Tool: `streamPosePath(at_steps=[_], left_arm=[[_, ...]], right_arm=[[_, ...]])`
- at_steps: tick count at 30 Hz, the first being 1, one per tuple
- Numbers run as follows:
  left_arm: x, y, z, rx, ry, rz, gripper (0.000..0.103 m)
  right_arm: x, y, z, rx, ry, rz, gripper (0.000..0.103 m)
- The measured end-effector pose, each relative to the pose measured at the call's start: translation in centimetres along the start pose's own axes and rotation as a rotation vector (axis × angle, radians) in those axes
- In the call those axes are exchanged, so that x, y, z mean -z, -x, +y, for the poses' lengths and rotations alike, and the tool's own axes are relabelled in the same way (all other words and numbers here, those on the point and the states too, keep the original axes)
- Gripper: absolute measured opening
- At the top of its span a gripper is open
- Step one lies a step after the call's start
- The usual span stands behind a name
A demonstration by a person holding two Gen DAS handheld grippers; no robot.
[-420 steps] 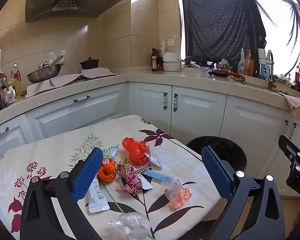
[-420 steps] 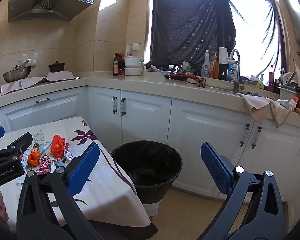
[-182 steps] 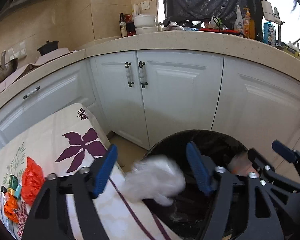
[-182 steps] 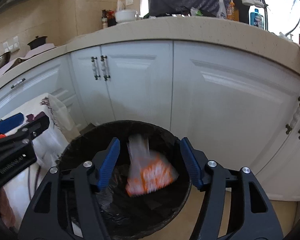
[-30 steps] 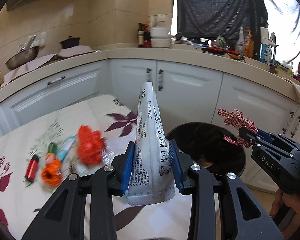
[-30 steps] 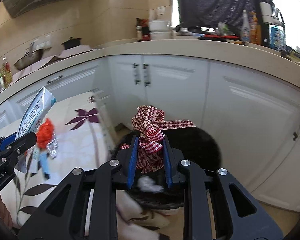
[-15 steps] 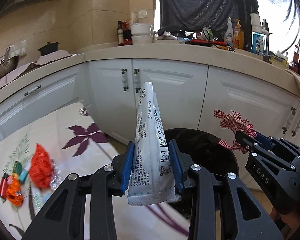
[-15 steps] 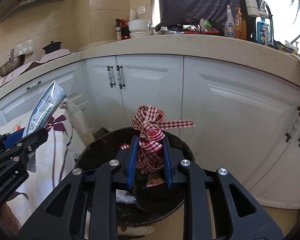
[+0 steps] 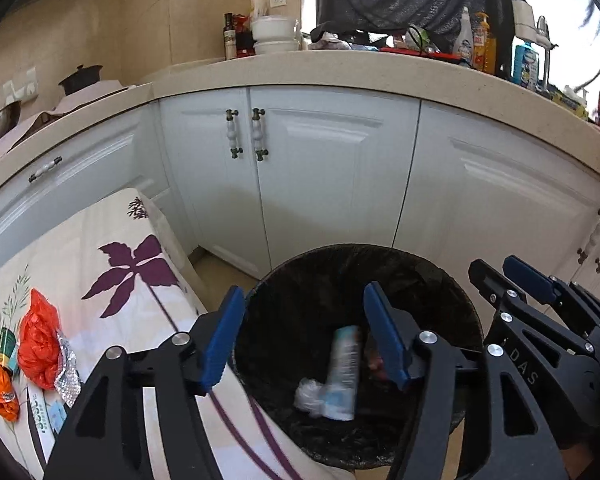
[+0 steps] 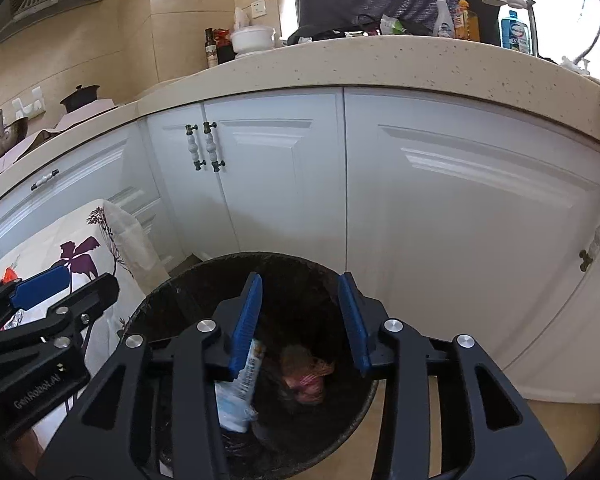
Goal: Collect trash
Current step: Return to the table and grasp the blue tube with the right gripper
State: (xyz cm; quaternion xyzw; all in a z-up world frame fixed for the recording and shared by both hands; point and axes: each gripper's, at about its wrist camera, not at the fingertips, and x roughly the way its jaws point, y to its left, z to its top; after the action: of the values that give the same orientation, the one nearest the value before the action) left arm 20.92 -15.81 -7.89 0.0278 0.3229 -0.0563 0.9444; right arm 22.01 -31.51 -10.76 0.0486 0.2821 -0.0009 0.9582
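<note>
While both tongs, left (image 9: 304, 336) and right (image 10: 298, 318), were just opening and held nothing, the white packet (image 9: 342, 372) and checked ribbon (image 10: 306, 376) were observed inside the black bin (image 9: 452, 300), lower centre.

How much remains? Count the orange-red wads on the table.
2: a larger red wad beside the foil scrap, a smaller orange wad below-left; others may lie out of frame.
</note>
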Motion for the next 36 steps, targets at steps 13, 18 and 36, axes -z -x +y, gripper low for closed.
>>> streamPosePath(at_steps=[13,18,36], left_arm=[[0.5,4.1,4.6,-0.061,0.075,-0.047,0.066],[1.8,6.0,7.6,-0.118,0.11,-0.05,0.067],[9.7,13.2,20.8,-0.373,0.291,0.02,0.067]], right_arm=[[0.0,1.8,3.6,-0.078,0.031,-0.007,0.041],[0.7,2.9,6.8,-0.142,0.063,0.003,0.042],[5.8,6.5,20.4,-0.413,0.249,0.096,0.042]])
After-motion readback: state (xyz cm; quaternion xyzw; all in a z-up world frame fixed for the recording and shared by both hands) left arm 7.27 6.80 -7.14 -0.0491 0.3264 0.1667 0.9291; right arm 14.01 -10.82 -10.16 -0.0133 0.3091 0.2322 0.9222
